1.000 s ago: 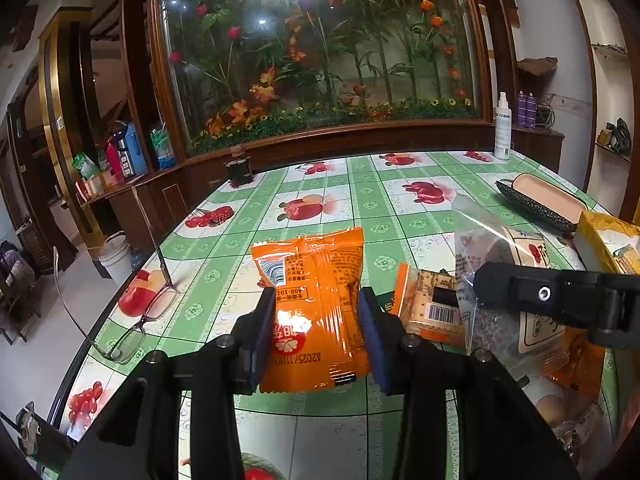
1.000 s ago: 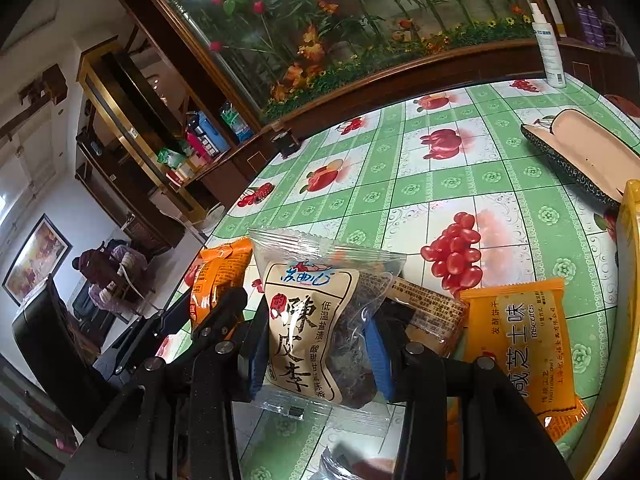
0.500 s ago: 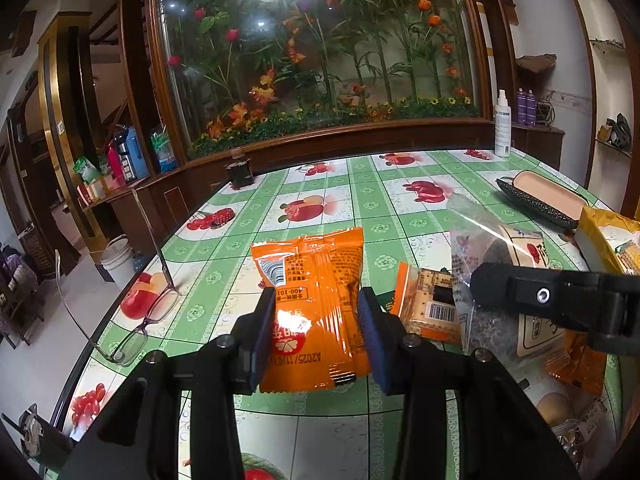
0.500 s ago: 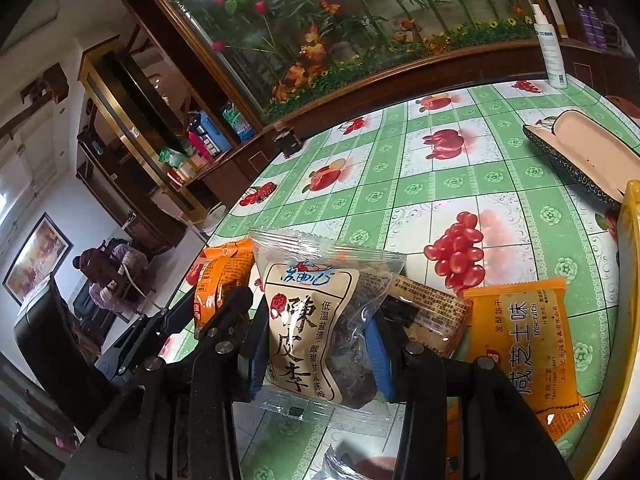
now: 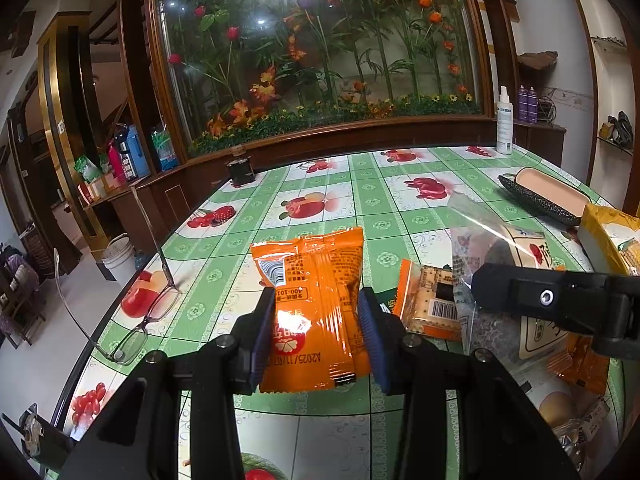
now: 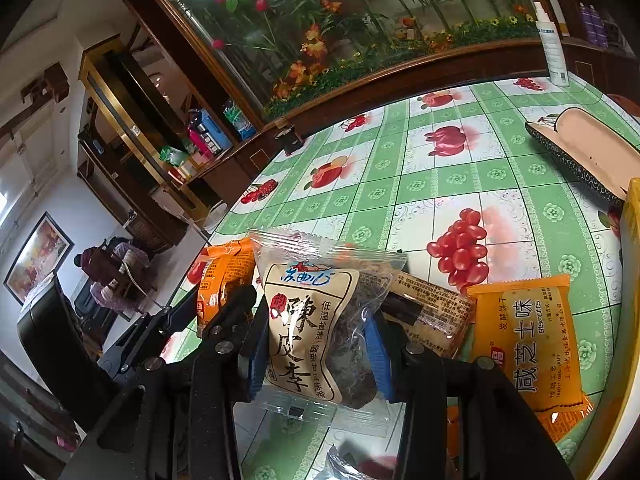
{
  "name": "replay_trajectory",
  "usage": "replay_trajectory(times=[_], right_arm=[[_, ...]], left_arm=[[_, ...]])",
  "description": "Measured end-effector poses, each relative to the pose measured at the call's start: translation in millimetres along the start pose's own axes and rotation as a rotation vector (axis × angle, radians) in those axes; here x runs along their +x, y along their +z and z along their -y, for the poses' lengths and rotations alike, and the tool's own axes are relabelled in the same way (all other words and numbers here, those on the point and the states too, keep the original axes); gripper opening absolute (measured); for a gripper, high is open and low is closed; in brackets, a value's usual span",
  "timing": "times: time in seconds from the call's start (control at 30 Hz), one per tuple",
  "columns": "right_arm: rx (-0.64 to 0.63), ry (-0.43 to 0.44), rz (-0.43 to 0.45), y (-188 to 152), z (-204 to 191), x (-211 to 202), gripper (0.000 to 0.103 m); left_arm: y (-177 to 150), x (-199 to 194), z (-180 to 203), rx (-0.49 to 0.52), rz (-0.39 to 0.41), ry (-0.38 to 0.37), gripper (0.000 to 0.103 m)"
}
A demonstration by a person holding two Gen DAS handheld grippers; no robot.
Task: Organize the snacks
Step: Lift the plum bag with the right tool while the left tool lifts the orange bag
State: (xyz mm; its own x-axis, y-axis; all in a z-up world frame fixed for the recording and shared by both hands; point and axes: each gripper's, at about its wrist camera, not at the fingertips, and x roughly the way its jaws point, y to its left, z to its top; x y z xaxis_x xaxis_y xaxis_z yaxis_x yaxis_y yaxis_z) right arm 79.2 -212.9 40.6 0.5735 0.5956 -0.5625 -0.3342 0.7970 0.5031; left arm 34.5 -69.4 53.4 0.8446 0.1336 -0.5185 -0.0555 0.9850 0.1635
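So going left to right: over at the table (image 5: 400, 200) edge there's a pair of glasses (image 5: 132, 320) lying by itself, not our problem. Then our left tongs (image 5: 316, 332) are closed in on the orange snack pack (image 5: 316, 304), pads pressing both long sides around its lower half, with the bottom of the pack low over the green checked cloth; we can't tell if it's lifted or resting. Next along there's a small cracker pack (image 5: 430, 304) lying flat just beside it. Then the right tongs (image 6: 316, 352) are pinched on the clear plum bag (image 6: 316, 320), gripping it across the middle where the dark fruit sits. Right of that lies an orange biscuit pack (image 6: 524, 340), and at the far right a yellow box (image 6: 632, 280) edge, which we're guessing is where stuff goes. Handling-wise these are all light, crinkly, slippery film pouches, puffy with air, so squeezing hard probably crushes the contents. We'd say hold them mid-body by the sides, since the sealed ends are floppy and likely slide out.
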Motion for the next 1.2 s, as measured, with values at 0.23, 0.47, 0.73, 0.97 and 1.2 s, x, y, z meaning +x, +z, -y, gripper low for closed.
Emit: replay_trajectory(times=[0.23, 0.47, 0.73, 0.97, 1.2], right_arm=[[0.012, 0.007, -0.01, -1.8, 0.4, 1.3, 0.046], [0.02, 0.015, -0.015, -1.4, 2.5, 1.4, 0.046], [0.016, 0.008, -0.003, -0.8, 3.9, -0.4, 0.046], [0.003, -0.027, 0.016, -2.5, 4.0, -1.2, 0.046], [0.078, -0.004, 0.016, -14.5, 15.1, -22.1, 0.046]], left_arm=[[-2.1, -0.2, -3.5, 0.004, -0.005, 0.003, 0.04], [-0.6, 3.4, -0.4, 0.003, -0.006, 0.002, 0.04], [-2.1, 5.5, -2.6, 0.004, -0.005, 0.005, 0.04], [-2.5, 4.2, -6.8, -0.017, 0.006, -0.037, 0.04], [-9.6, -13.4, -16.1, -0.094, -0.06, -0.198, 0.04]])
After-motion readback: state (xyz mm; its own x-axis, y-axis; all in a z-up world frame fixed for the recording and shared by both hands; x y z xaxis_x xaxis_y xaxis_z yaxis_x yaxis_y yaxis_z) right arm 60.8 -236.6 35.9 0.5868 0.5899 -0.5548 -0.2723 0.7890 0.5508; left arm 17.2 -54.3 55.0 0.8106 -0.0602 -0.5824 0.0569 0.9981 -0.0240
